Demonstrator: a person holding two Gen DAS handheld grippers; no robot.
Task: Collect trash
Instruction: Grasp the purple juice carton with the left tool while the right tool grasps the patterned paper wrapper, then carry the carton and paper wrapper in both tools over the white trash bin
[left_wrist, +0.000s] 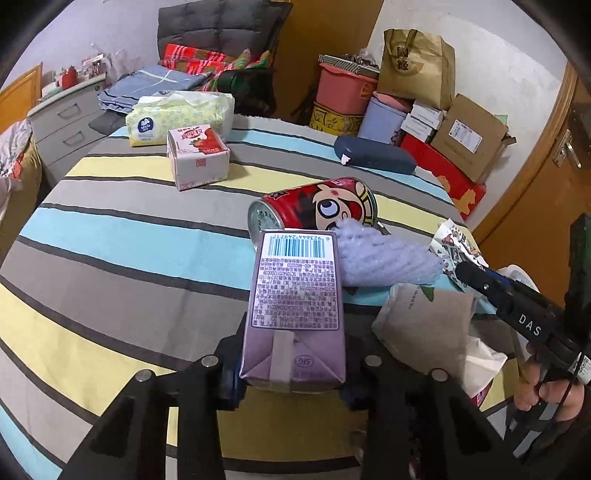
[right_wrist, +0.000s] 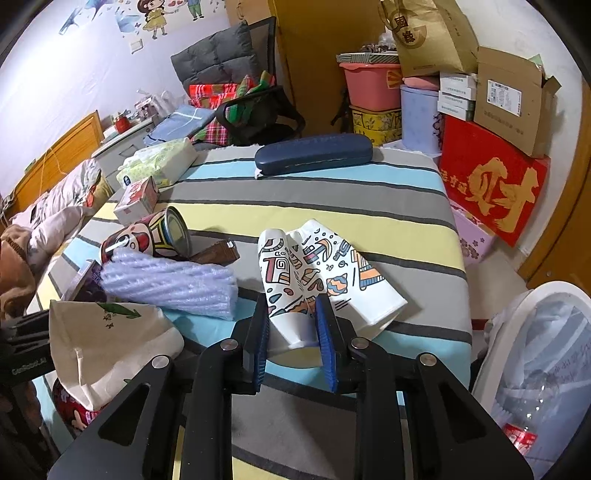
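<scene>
Two tools clamp trash: left tool (left_wrist: 291, 373) purple carton (left_wrist: 295, 295), right tool (right_wrist: 295, 354) paper cup (right_wrist: 291, 295).

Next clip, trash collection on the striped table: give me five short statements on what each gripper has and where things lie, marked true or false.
1. The left gripper is closed on a purple drink carton. True.
2. The right gripper is empty and wide open. False: its blue pads clamp a crushed patterned paper cup.
3. The red cartoon can stands upright. False: it lies on its side.
4. A dark blue glasses case lies near the table's far edge. True.
5. The white bin to the right of the table is lined with a red bag. False: the liner is clear plastic.
</scene>
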